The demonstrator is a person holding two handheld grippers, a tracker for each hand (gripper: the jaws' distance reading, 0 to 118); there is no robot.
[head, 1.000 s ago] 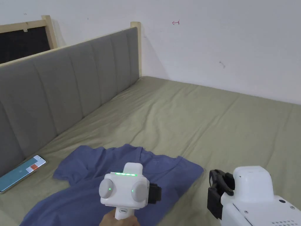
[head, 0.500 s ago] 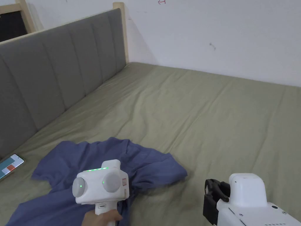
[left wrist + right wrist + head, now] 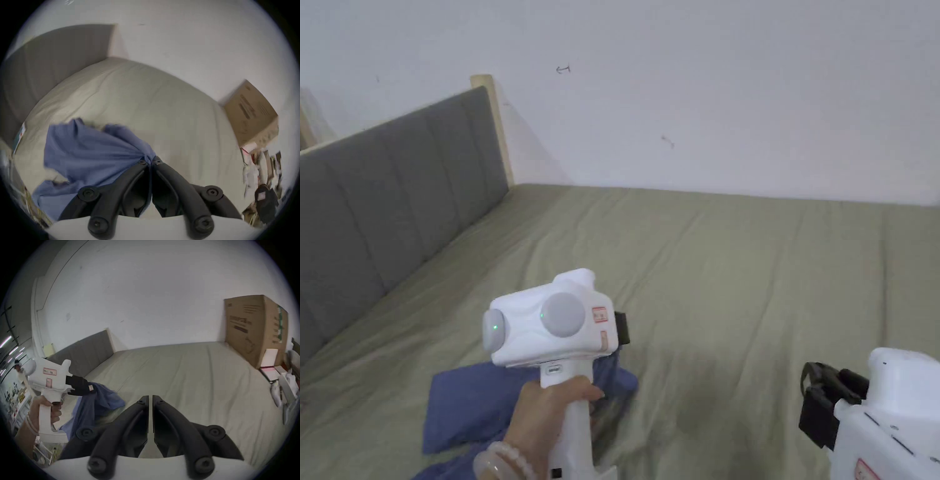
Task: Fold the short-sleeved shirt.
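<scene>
Shirt (image 3: 90, 152), blue and short-sleeved, is gathered into a bunch and lifted off the olive-green bed sheet (image 3: 737, 262), with its lower folds trailing back onto the sheet on the side nearer us. To the far left of the shirt stands the grey padded headboard (image 3: 375, 206), and a phone (image 3: 19, 138) lies on the sheet between the headboard and the shirt.

We hold the left gripper (image 3: 150, 160) in our left hand (image 3: 547, 415), raised above the sheet. Its two black jaws are pressed together on a pinch of the shirt's cloth, and the fabric fans out and hangs down from the tips toward the headboard side. In the right gripper view, the same tool (image 3: 93, 388) shows from the side with blue cloth draping straight down from its closed tips.

To the right of the shirt and apart from it, we hold the right gripper (image 3: 150, 396) over bare sheet. Its jaws stand nearly closed, with a thin slit of sheet showing between them, and they hold nothing and touch nothing.

Farther right of the shirt, past the sheet's far edge, a large cardboard box (image 3: 253, 331) stands against the white wall (image 3: 706, 94).
</scene>
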